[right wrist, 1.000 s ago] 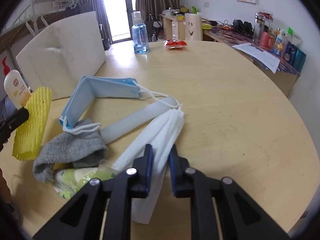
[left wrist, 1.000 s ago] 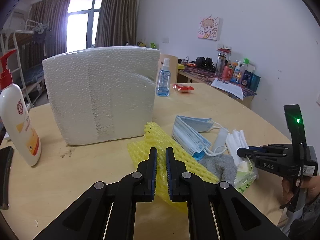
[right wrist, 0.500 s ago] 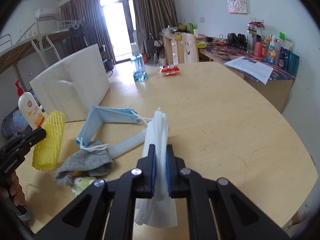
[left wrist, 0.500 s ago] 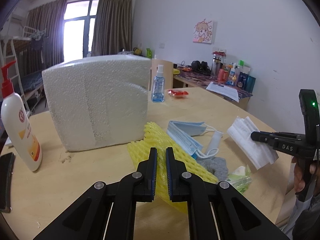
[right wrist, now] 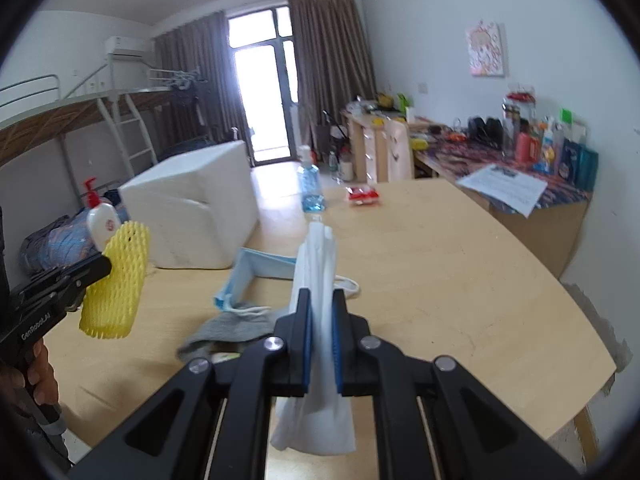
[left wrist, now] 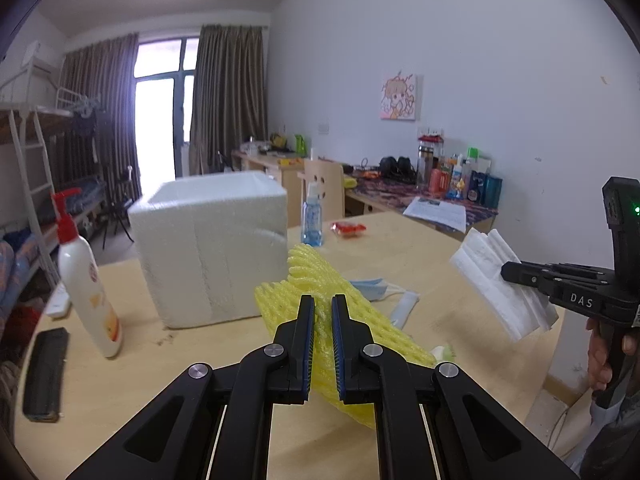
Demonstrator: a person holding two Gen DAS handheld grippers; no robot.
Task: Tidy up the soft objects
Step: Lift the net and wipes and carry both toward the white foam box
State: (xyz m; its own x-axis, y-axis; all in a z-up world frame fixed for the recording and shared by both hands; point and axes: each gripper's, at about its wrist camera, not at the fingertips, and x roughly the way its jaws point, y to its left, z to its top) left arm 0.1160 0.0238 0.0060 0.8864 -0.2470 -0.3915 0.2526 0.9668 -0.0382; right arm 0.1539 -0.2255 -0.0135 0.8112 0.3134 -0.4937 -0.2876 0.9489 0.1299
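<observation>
Right wrist view: I have my right hand-held gripper [right wrist: 319, 312] clamped on white masks [right wrist: 316, 264] and my left hand-held gripper [left wrist: 319, 312] pinching yellow foam netting [left wrist: 316, 280], both raised above the surface [right wrist: 440, 264], while a blue mask [right wrist: 260, 266] and grey sock [right wrist: 236, 326] lie unsorted beside the foam box [right wrist: 192, 216].

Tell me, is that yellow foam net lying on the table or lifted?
Lifted: the left gripper pinches the yellow foam net, which hangs above the table.

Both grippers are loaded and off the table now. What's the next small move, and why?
Probably carry both loads toward the white foam box at the back left. The left gripper is shut on the yellow foam net and the right gripper on the white masks; both hang clear of the table, and the box looks like the only container.
</observation>
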